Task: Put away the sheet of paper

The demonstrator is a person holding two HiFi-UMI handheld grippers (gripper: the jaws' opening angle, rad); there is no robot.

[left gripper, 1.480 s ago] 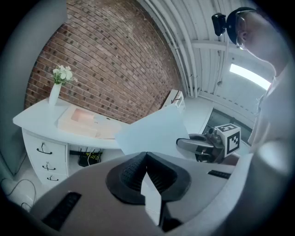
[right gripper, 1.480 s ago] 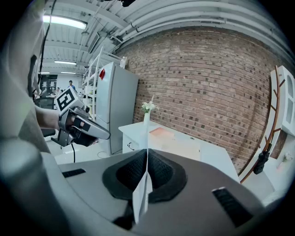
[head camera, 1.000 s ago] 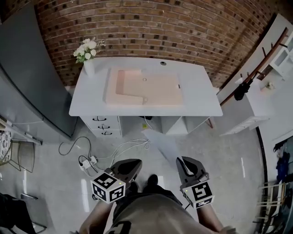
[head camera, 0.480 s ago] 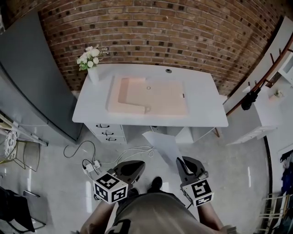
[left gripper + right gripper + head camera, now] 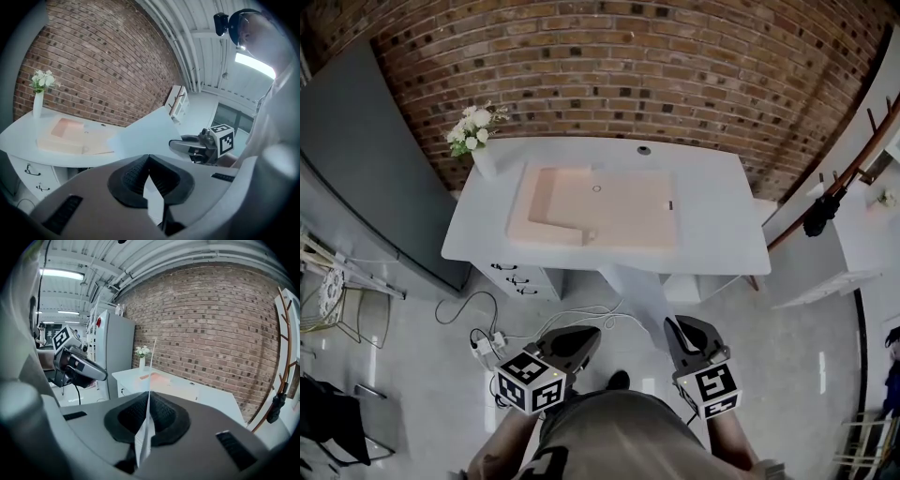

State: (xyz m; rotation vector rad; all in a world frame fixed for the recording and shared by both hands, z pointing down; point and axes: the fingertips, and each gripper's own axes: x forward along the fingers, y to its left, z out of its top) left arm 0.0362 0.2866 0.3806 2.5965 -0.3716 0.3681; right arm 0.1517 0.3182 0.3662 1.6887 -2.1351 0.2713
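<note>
Right gripper view alone shows us the right gripper point(image 5: 149, 400) clamping the sheet of paper point(image 5: 144, 438) edge-on. Head view: long axis toward desk point(image 5: 717, 220); left gripper point(image 5: 579, 339) jaws together.

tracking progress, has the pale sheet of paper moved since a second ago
Yes, toward the white desk: the far end of the pale sheet of paper now reaches the desktop's front edge; earlier it fell short.
</note>
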